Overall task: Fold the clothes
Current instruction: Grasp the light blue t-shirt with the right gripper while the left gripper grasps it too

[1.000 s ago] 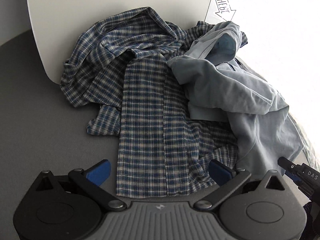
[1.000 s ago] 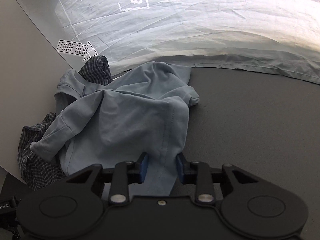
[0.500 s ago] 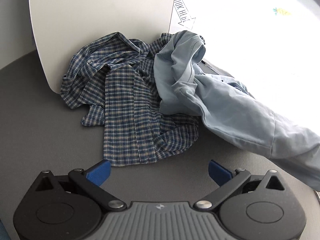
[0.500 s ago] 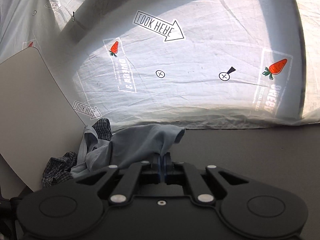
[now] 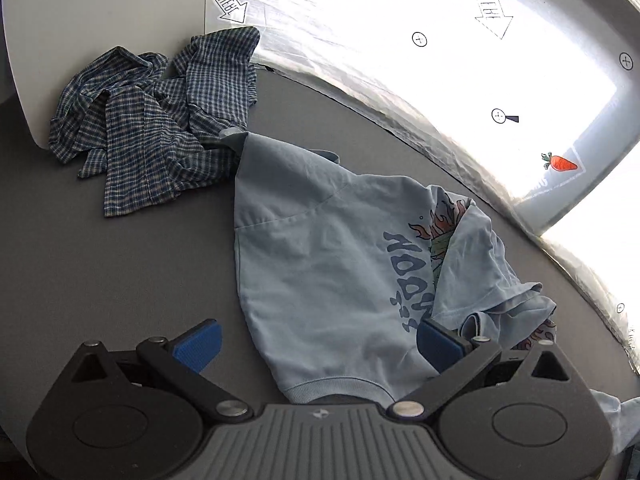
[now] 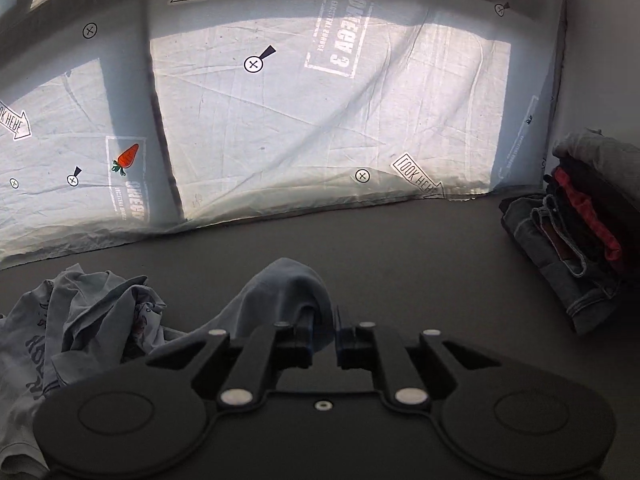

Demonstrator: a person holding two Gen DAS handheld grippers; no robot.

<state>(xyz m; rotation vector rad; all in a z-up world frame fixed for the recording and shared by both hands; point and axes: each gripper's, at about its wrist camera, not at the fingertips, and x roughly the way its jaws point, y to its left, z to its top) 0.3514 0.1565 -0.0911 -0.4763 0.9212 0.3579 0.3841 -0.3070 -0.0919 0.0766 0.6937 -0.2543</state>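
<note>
A light blue T-shirt [image 5: 328, 264] with a dark blue print lies spread on the grey table [image 5: 100, 260], its hem nearest the camera. Over that hem hovers my left gripper [image 5: 320, 344], open, its blue pads wide apart and touching nothing. Farther right, my right gripper [image 6: 323, 336] has a bunched fold of the T-shirt [image 6: 288, 284] between its jaws. Those jaws are opening, with a thin gap showing at the right pad. A crumpled blue plaid shirt [image 5: 160, 120] sits at the far left.
A white board [image 5: 100, 8] stands behind the plaid shirt. A white printed cloth backdrop [image 6: 320, 120] closes off the far side of the table. A stack of folded clothes [image 6: 572, 240] sits at the far right edge. Bare grey table lies between it and the T-shirt.
The blue T-shirt was pulled off the plaid shirt and now lies spread to the right. The right gripper closed on its fabric, swung right, and has now parted slightly.
</note>
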